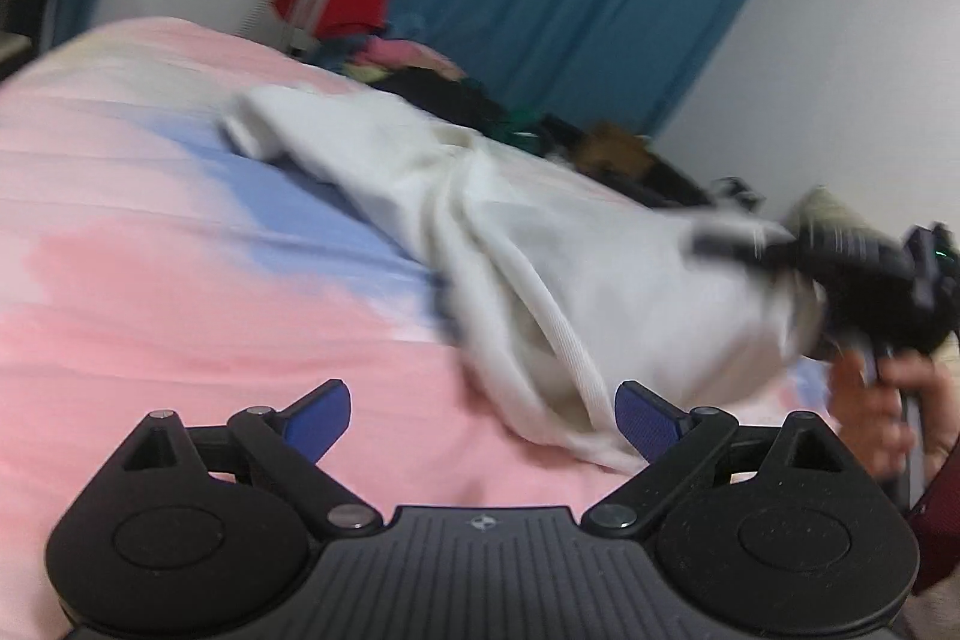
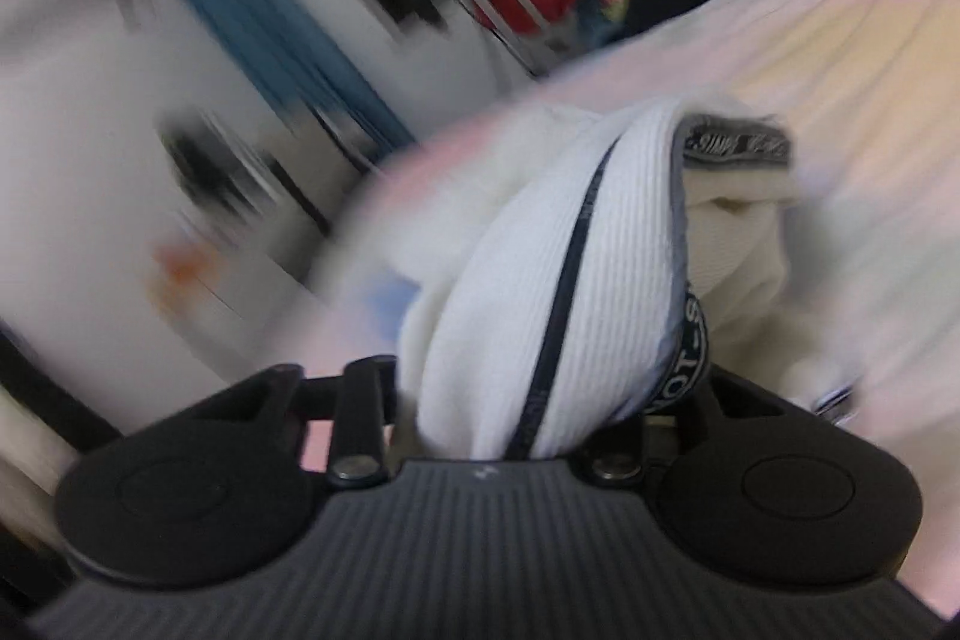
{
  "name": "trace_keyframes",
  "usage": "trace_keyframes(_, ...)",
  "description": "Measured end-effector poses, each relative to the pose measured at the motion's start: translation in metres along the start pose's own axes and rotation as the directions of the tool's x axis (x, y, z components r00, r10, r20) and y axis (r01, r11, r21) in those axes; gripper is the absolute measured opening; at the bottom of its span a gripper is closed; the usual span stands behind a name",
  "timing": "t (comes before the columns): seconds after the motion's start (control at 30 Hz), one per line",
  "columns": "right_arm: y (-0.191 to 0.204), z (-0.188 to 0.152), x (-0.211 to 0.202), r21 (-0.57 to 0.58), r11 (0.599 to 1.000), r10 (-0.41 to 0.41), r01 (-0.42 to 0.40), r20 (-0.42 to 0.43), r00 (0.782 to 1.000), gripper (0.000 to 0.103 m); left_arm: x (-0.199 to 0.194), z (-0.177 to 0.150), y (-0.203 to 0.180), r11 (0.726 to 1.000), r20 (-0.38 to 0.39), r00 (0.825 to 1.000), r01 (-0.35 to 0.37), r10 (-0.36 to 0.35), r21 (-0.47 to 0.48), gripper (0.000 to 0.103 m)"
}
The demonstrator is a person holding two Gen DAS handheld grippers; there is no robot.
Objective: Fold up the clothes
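Left wrist view: the left gripper (image 1: 483, 418) hovers low over the pink bed (image 1: 150, 292), jaws spread and empty, its right pad just beside the garment (image 1: 540, 244). This white garment lies across the bed toward the right, where the right gripper (image 1: 840, 262) clenches its far end, apparently lifted, though blur hides detail. A hand (image 1: 882, 412) grips the handle.

Both wrist views look low across the bed (image 1: 150, 280), sharing the white garment (image 1: 540, 250), the right one closer.
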State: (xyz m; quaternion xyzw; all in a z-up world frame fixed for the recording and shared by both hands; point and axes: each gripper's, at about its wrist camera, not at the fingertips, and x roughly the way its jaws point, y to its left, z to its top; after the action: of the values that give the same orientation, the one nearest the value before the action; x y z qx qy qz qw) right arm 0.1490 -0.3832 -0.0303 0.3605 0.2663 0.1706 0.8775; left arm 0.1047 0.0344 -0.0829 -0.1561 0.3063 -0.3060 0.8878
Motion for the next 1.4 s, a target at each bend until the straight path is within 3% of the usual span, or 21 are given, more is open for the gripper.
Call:
trace_keyframes(0.07,-0.006,0.007,0.001,0.17,0.972,0.151,-0.162,0.077,0.986,0.034,-0.001,-0.002,-0.002,0.997,0.007,0.997,0.074,-0.074,-0.011,0.099)
trace_keyframes(0.1,-0.012,0.009,0.003,0.257,0.932,0.228,-0.254,0.127,0.965,0.033,-0.001,-0.003,-0.003,0.994,0.014,0.994,0.11,-0.11,-0.024,0.1)
trace_keyframes(0.2,-0.036,0.003,0.011,0.484,0.699,0.39,-0.527,0.361,0.847,0.033,0.009,-0.007,0.0,0.983,0.039,0.987,0.161,-0.158,-0.086,0.103)
trace_keyframes(0.23,-0.041,-0.001,0.012,0.513,0.638,0.396,-0.575,0.422,0.816,0.032,0.013,-0.008,0.002,0.98,0.047,0.986,0.163,-0.158,-0.112,0.103)
trace_keyframes(0.27,-0.045,-0.004,0.011,0.522,0.617,0.384,-0.59,0.454,0.804,0.032,0.016,-0.01,0.006,0.977,0.053,0.986,0.161,-0.155,-0.138,0.103)
trace_keyframes(0.37,-0.065,-0.015,0.008,0.595,0.602,0.28,-0.533,0.468,0.838,0.033,0.03,-0.011,0.012,0.98,0.043,0.993,0.115,-0.109,-0.165,0.103)
trace_keyframes(0.5,-0.099,-0.018,-0.006,0.701,0.647,0.017,-0.299,0.379,0.925,0.035,0.042,-0.012,0.014,0.986,0.027,0.998,0.055,-0.051,-0.155,0.103)
trace_keyframes(0.57,-0.115,-0.018,-0.015,0.753,0.624,-0.104,-0.206,0.341,0.934,0.039,0.049,-0.013,0.012,0.991,0.016,0.999,0.033,-0.032,-0.133,0.103)
trace_keyframes(0.67,-0.135,-0.015,-0.024,0.798,0.581,-0.233,-0.162,0.354,0.906,0.056,0.065,-0.01,0.008,0.995,0.006,1.0,0.013,-0.013,-0.099,0.102)
trace_keyframes(0.7,-0.141,-0.013,-0.028,0.81,0.569,-0.282,-0.147,0.359,0.889,0.068,0.073,-0.008,0.007,0.996,0.005,1.0,0.014,-0.013,-0.091,0.102)
trace_keyframes(0.73,-0.145,-0.012,-0.035,0.818,0.56,-0.347,-0.131,0.375,0.859,0.084,0.082,-0.006,0.005,0.996,0.004,1.0,0.014,-0.014,-0.083,0.102)
trace_keyframes(0.8,-0.151,-0.01,-0.05,0.834,0.542,-0.469,-0.103,0.402,0.786,0.098,0.1,-0.001,0.002,0.998,0.001,1.0,0.015,-0.015,-0.067,0.102)
trace_keyframes(0.87,-0.159,-0.005,-0.059,0.839,0.537,-0.51,-0.094,0.411,0.755,0.099,0.118,0.002,-0.001,0.997,-0.001,1.0,0.026,-0.026,-0.075,0.101)
trace_keyframes(0.93,-0.166,0.001,-0.06,0.837,0.536,-0.46,-0.112,0.401,0.793,0.099,0.138,0.007,-0.007,0.992,-0.002,0.999,0.045,-0.046,-0.115,0.1)
trace_keyframes(1.0,-0.167,0.006,-0.062,0.811,0.566,-0.394,-0.146,0.422,0.817,0.098,0.156,0.009,-0.013,0.99,0.011,0.999,0.033,-0.032,-0.136,0.1)
trace_keyframes(1.1,-0.155,0.013,-0.066,0.746,0.661,-0.387,-0.082,0.432,0.814,0.099,0.182,0.013,-0.018,0.979,0.029,0.999,-0.011,0.017,-0.204,0.097)
trace_keyframes(1.17,-0.146,0.017,-0.06,0.708,0.705,-0.374,-0.043,0.422,0.826,0.099,0.193,0.019,-0.019,0.962,0.019,0.999,-0.03,0.037,-0.271,0.082)
trace_keyframes(1.2,-0.144,0.021,-0.054,0.69,0.723,-0.354,-0.025,0.402,0.845,0.099,0.195,0.022,-0.021,0.956,0.01,0.998,-0.052,0.057,-0.29,0.078)
trace_keyframes(1.27,-0.138,0.029,-0.04,0.65,0.76,-0.315,0.015,0.348,0.883,0.099,0.2,0.03,-0.026,0.94,-0.009,0.995,-0.095,0.097,-0.329,0.052)
trace_keyframes(1.33,-0.132,0.035,-0.024,0.604,0.795,-0.288,0.06,0.288,0.913,0.099,0.196,0.042,-0.03,0.936,-0.024,0.992,-0.123,0.122,-0.33,0.034)
trace_keyframes(1.4,-0.129,0.037,-0.012,0.584,0.808,-0.263,0.075,0.244,0.933,0.099,0.186,0.054,-0.031,0.933,-0.04,0.99,-0.138,0.133,-0.331,0.025)
